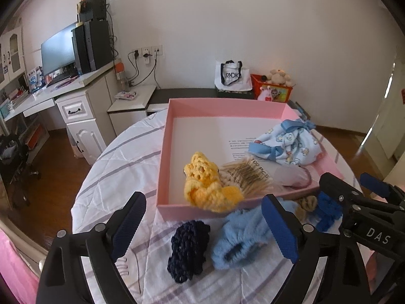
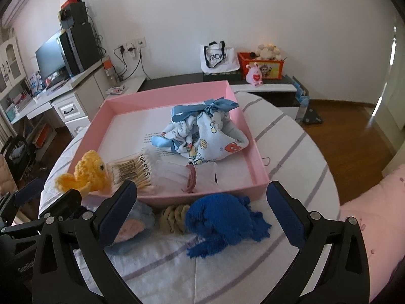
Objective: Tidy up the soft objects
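Note:
A pink box (image 1: 164,136) (image 2: 253,157) sits on the quilted table. In it lie a printed blue cloth pouch (image 1: 291,144) (image 2: 210,136), a cotton swab pack (image 1: 250,174) (image 2: 136,174) and a pink hair tie (image 2: 191,177). A yellow crochet toy (image 1: 207,185) (image 2: 86,174) hangs over the box's near wall. In front of the box lie a navy crochet piece (image 1: 188,247), a light blue knitted piece (image 1: 240,238) (image 2: 136,223), a tan piece (image 1: 306,204) (image 2: 174,217) and a royal blue knitted piece (image 1: 326,215) (image 2: 222,220). My left gripper (image 1: 205,228) is open above the navy and light blue pieces. My right gripper (image 2: 202,212) is open around the royal blue piece.
The table is covered by a white striped quilt (image 1: 121,167) (image 2: 291,147). A desk with monitor (image 1: 58,50) stands at the left, a low bench with a tote bag (image 1: 231,76) and toy box (image 1: 273,88) by the far wall. A pink cloth (image 2: 374,202) lies at the right.

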